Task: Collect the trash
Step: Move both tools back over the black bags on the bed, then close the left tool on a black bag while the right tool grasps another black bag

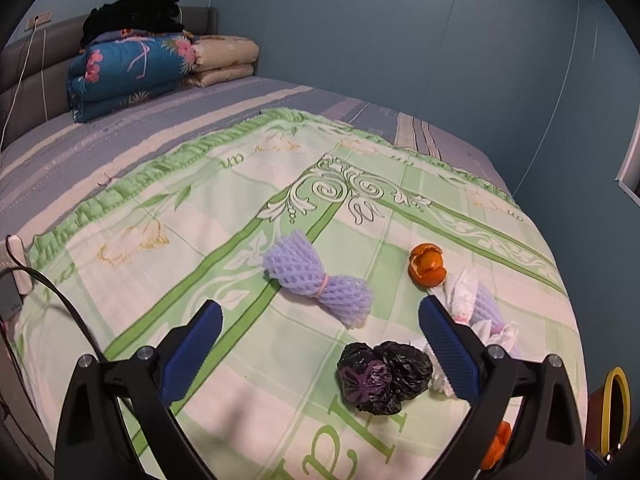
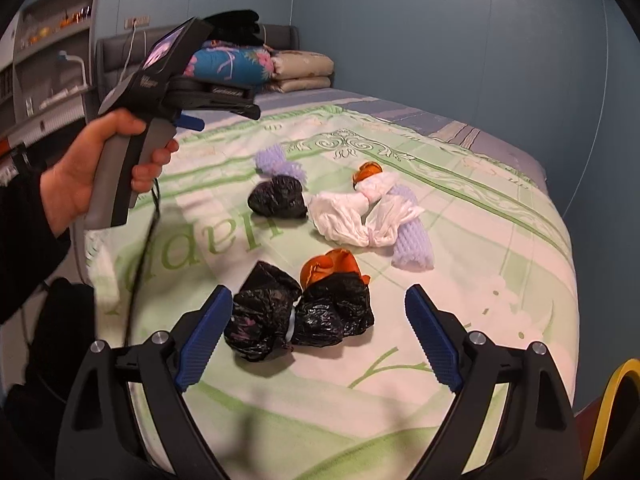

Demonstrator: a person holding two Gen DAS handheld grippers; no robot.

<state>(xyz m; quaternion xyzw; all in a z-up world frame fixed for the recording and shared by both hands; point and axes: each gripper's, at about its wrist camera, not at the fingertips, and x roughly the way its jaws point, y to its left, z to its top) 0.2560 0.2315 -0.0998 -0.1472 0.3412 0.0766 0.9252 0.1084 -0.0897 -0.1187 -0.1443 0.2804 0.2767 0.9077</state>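
Note:
Trash lies on a green-patterned blanket (image 1: 200, 240) on a bed. In the left wrist view my open, empty left gripper (image 1: 320, 316) hovers above a purple foam net (image 1: 316, 276), a knotted black bag (image 1: 380, 376), an orange peel (image 1: 426, 266) and a white bag with a second foam net (image 1: 476, 300). In the right wrist view my open, empty right gripper (image 2: 320, 300) hovers just before a larger black bag (image 2: 300, 312) with orange peel (image 2: 330, 266) behind it. Farther on lie a small black bag (image 2: 278, 198), a white bag (image 2: 352, 212) and foam nets (image 2: 412, 240). The left gripper (image 2: 192, 92) shows there, held in a hand.
Folded quilts (image 1: 152, 68) are stacked at the headboard (image 1: 24, 80). A blue wall runs behind the bed. A yellow-rimmed bin (image 1: 616, 408) stands by the bed's right edge, also in the right wrist view (image 2: 612, 400). A cable and charger (image 1: 16, 280) lie at the left edge. Shelves (image 2: 52, 40) stand left.

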